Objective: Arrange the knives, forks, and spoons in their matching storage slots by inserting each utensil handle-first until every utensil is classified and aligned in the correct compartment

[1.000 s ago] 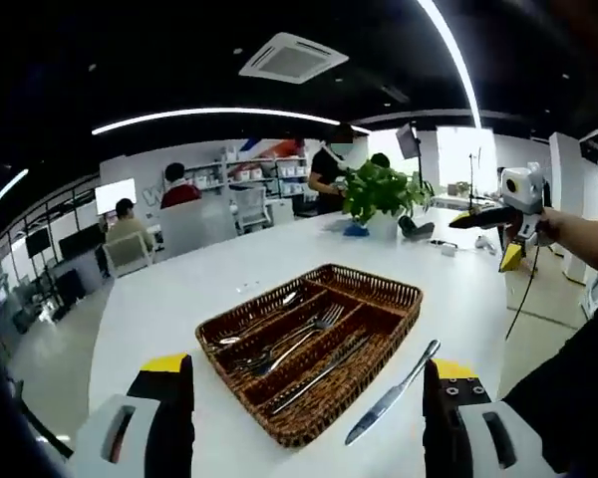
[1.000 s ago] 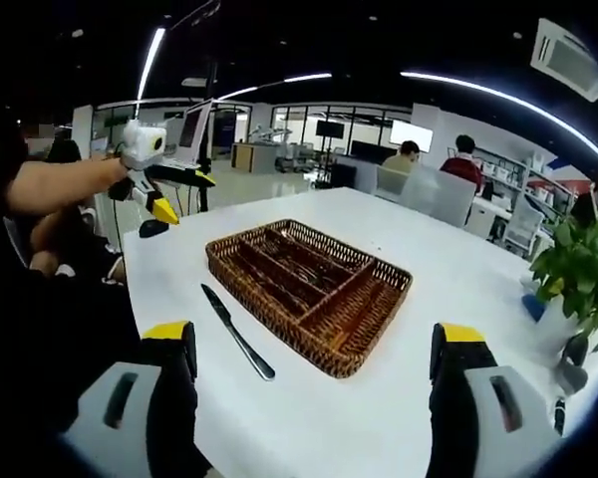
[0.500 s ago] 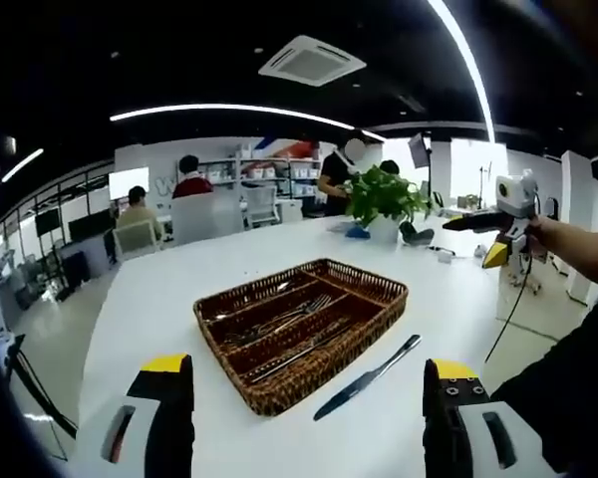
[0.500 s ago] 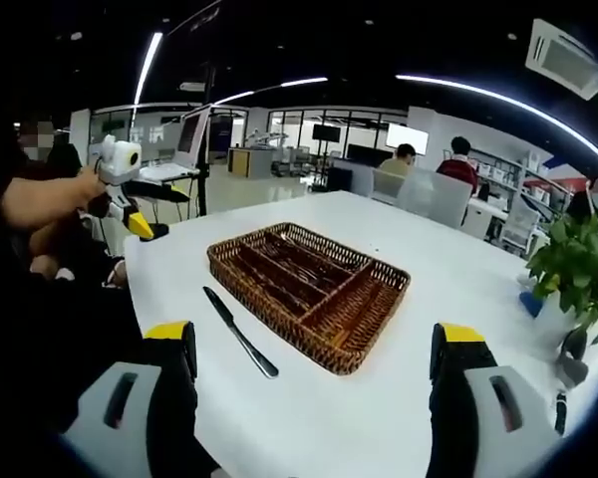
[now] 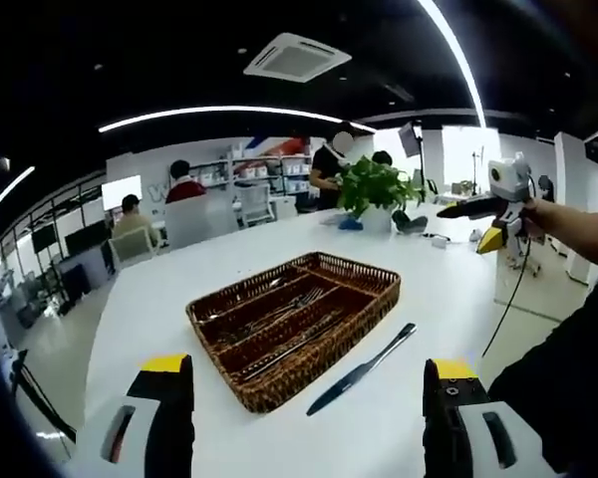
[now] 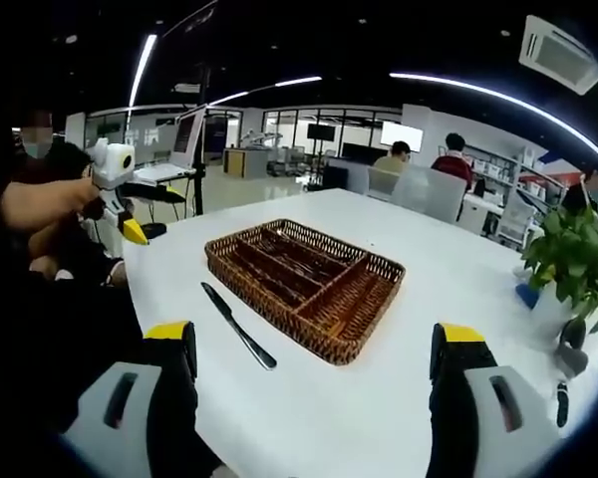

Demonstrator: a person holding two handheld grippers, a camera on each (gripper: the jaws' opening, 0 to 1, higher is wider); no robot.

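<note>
Straight ahead of the left gripper (image 5: 309, 413), in the left gripper view, a brown wicker tray (image 5: 374, 274) sits on a white table (image 5: 159, 309). The gripper's two jaws stand wide apart at the bottom of the view. They hold nothing and touch nothing. The tray has long slots, and shiny forks (image 5: 289, 304) and other utensils lie inside them; which slot holds which kind is too small to tell. One knife (image 5: 361, 368) lies flat on the table, out of the tray, just beside its near right edge. It is ahead of the gripper, a little nearer the right jaw. Far off to the right, a hand holds the right gripper (image 5: 498, 204) up in the air above the table's edge. Beyond the tray stands a green plant (image 5: 377, 187), and people sit at desks far behind.

Ahead of the right gripper (image 6: 314, 413), in the right gripper view, the same wicker tray (image 6: 374, 264) lies in the middle of the white table (image 6: 458, 284). These jaws are also spread wide and empty, touching nothing. The knife (image 6: 237, 326) lies on the table just beside the tray's left side, a little ahead of the left jaw. Up on the far left, a hand holds the left gripper (image 6: 120, 194) in the air, well away from the tray. The plant (image 6: 573, 254) stands far to the right.
</note>
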